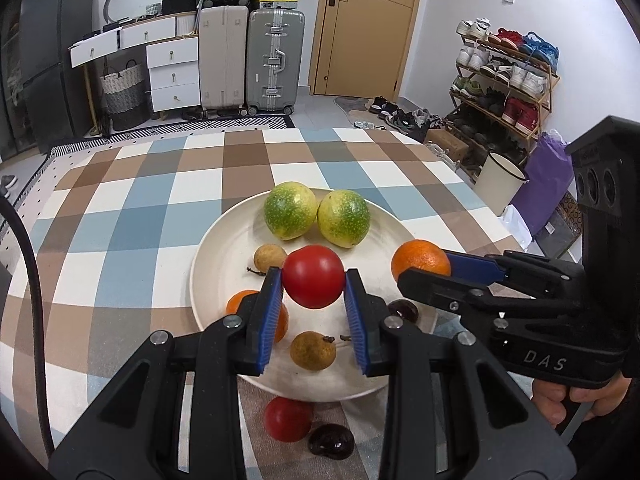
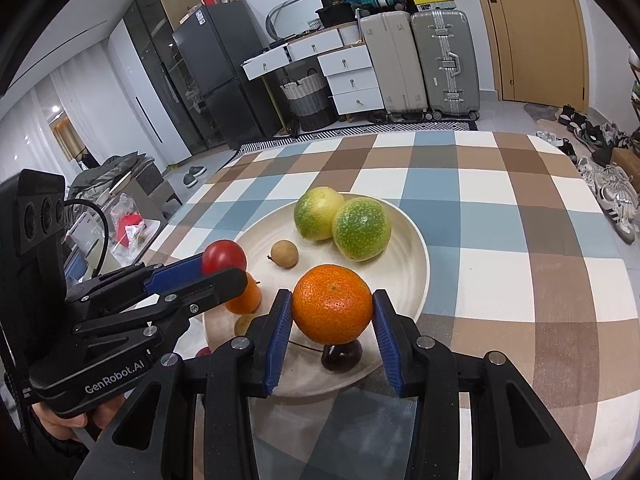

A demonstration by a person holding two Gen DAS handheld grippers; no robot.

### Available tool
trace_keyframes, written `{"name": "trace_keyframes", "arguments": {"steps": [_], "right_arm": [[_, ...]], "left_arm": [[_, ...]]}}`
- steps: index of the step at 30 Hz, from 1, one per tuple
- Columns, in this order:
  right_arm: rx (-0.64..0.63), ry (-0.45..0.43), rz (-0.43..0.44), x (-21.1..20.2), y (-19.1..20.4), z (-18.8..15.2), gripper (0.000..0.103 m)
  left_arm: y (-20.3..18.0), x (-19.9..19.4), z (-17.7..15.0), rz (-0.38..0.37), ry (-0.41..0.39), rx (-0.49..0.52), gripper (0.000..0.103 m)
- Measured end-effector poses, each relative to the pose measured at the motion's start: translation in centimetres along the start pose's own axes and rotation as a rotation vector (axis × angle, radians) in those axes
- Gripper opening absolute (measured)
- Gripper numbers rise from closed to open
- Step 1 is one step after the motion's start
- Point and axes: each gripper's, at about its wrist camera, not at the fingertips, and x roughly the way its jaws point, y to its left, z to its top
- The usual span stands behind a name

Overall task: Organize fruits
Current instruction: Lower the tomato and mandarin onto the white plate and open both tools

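Checked tablecloth [image 1: 120, 208] under us, we see our left gripper [image 1: 314, 282] pinching a smooth red tomato [image 1: 314, 280] above the cream plate [image 1: 224, 248], our right gripper [image 2: 333, 309] pinching a dimpled orange [image 2: 333, 309], on the plate a dark cherry [image 2: 342, 356], two brown longans [image 1: 310, 350], another orange [image 1: 256, 314], farther two green-yellow fruits [image 1: 316, 216].

Bright even indoor light, sharp centre, fisheye-bent edges, perhaps soft

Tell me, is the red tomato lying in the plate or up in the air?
Up in the air: the left gripper pinches the red tomato above the plate.
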Motion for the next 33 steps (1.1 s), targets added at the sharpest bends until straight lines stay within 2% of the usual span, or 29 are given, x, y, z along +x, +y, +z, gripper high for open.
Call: {"name": "trace_keyframes", "arguments": {"steps": [9,13,21,25,26,27,29,30,31,32,33], "right_arm": [[0.008,0.015,-0.023,1.3,-0.9,-0.2,0.041],[-0.038,0.003,-0.068,1.4,-0.5,-0.2,0.041],[-0.045,0.025,-0.068,2.0,-0.5,0.0,0.041],[-0.041,0.002,-0.071,1.2,-0.5,0.1,0.058],[-0.036,-0.005,-0.07,0.9,-0.6,0.0,0.063],[-0.026,-0.012,-0.069,0.5,-0.7,0.0,0.072],[-0.015,-0.026,-0.058,-0.3,-0.9,-0.1,0.081],[-0.015,-0.033,-0.05,-0.8,-0.9,-0.3,0.087],[-0.017,-0.041,-0.045,-1.3,-0.8,-0.4,0.093],[-0.02,-0.047,-0.045,-1.7,-0.7,-0.6,0.095],[-0.024,-0.051,-0.049,-2.0,-0.5,-0.8,0.099]], "left_arm": [[-0.5,2.3,0.0,0.003,0.024,0.008,0.028],[-0.4,2.9,0.0,0.009,0.029,0.009,0.028],[-0.1,3.0,0.0,0.007,0.036,0.013,0.028],[0.1,1.7,0.0,0.029,0.0,0.018,0.029],[0.2,1.3,0.0,0.03,-0.006,0.016,0.032],[0.3,0.9,-0.1,0.036,-0.012,0.014,0.036],[0.6,-0.2,-0.3,0.057,-0.034,0.01,0.06],[0.7,-0.9,-0.5,0.068,-0.05,0.009,0.066],[0.9,-1.5,-0.7,0.076,-0.065,0.007,0.077],[1.1,-2.2,-0.9,0.084,-0.081,0.006,0.084],[1.3,-2.8,-1.2,0.088,-0.092,0.004,0.084]]}}
